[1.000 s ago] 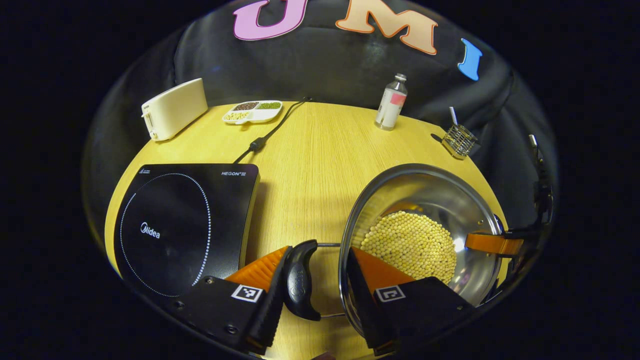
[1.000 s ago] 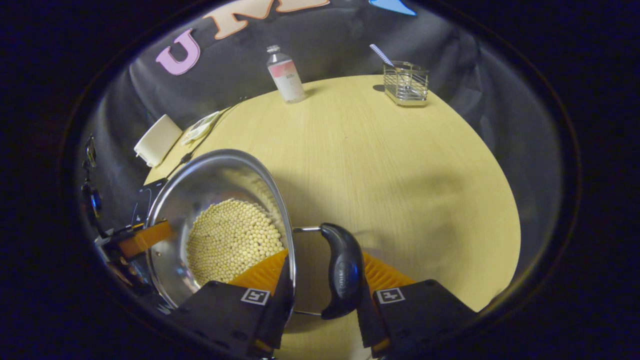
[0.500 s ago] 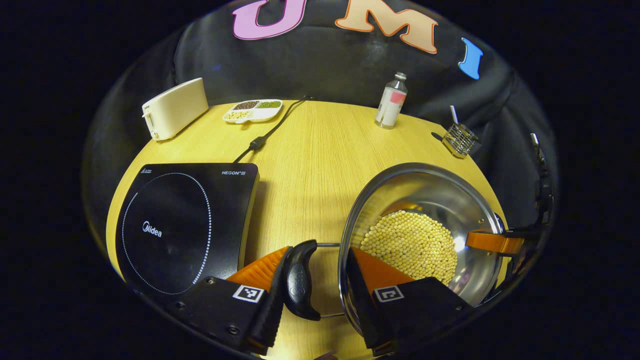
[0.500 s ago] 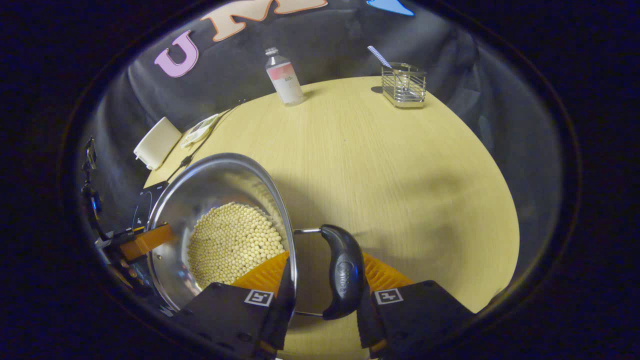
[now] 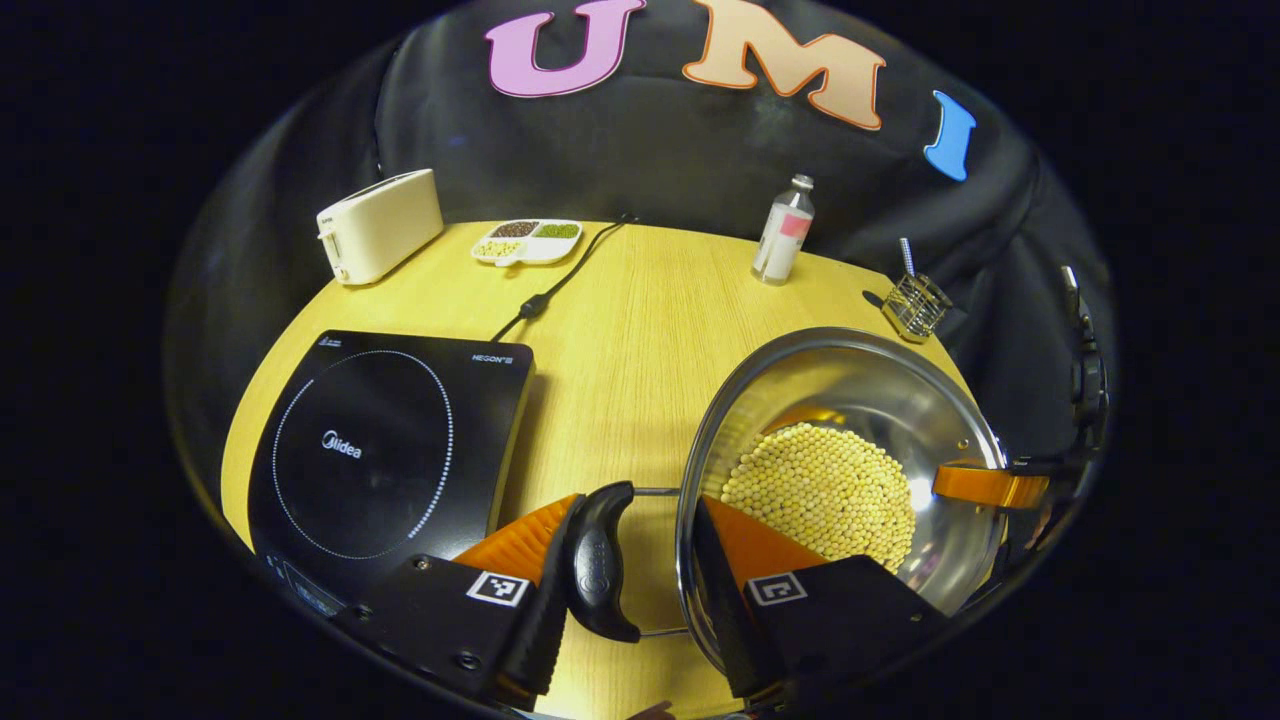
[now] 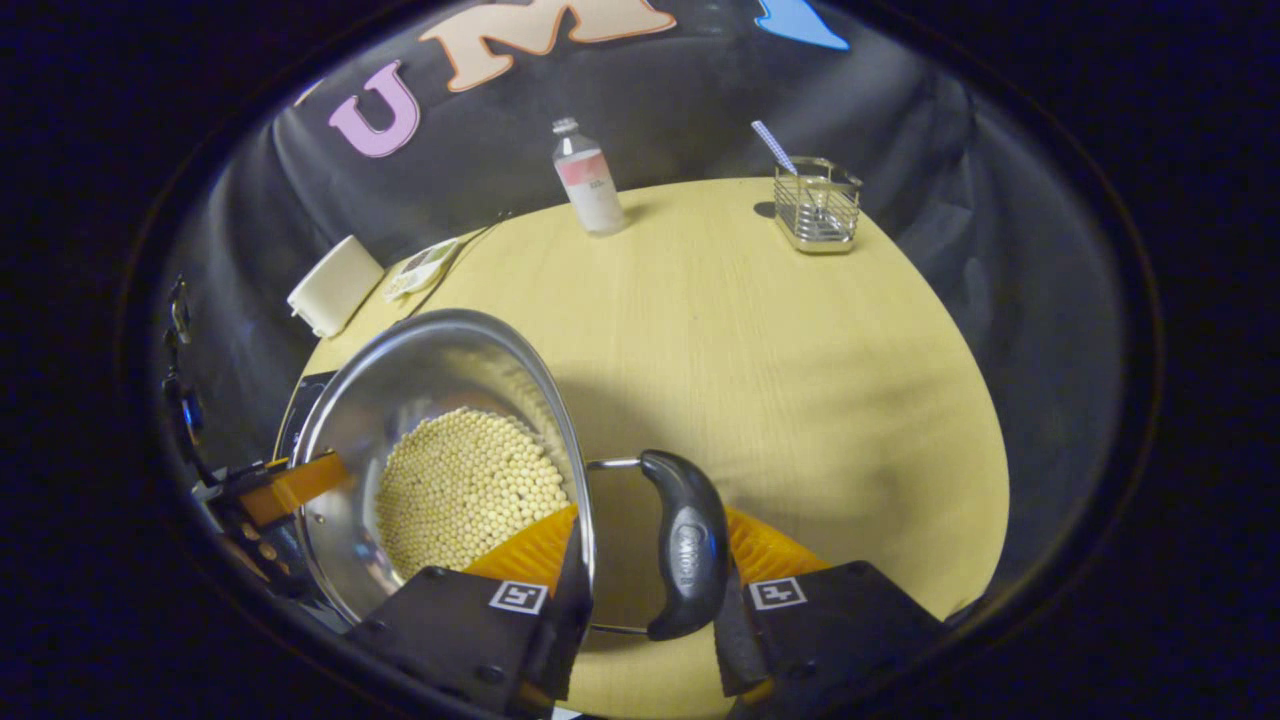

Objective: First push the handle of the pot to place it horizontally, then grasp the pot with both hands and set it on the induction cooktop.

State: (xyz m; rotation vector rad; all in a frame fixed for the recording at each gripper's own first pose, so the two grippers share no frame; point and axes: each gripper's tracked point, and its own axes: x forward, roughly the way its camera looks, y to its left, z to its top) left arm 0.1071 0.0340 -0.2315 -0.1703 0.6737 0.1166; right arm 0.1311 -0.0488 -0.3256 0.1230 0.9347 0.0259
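The round wooden table (image 5: 640,330) held a black induction cooktop (image 5: 380,450) on its left. The steel pot (image 5: 850,380) of yellow beans (image 5: 820,490) sat to its right, not on it. The left gripper (image 5: 630,570) squeezed one black handle (image 5: 598,560). The right gripper (image 6: 640,580) squeezed the other handle (image 6: 685,540).

Silver steel pot (image 5: 850,370) of pale yellow beans (image 5: 820,490); black induction cooktop (image 5: 390,450) with a white dotted ring; yellow wood-grain bench (image 5: 640,330); cream toaster (image 5: 380,225).

Kitchen-style booth: wooden table (image 5: 640,330) with induction cooktop (image 5: 385,450) and toaster (image 5: 380,225).
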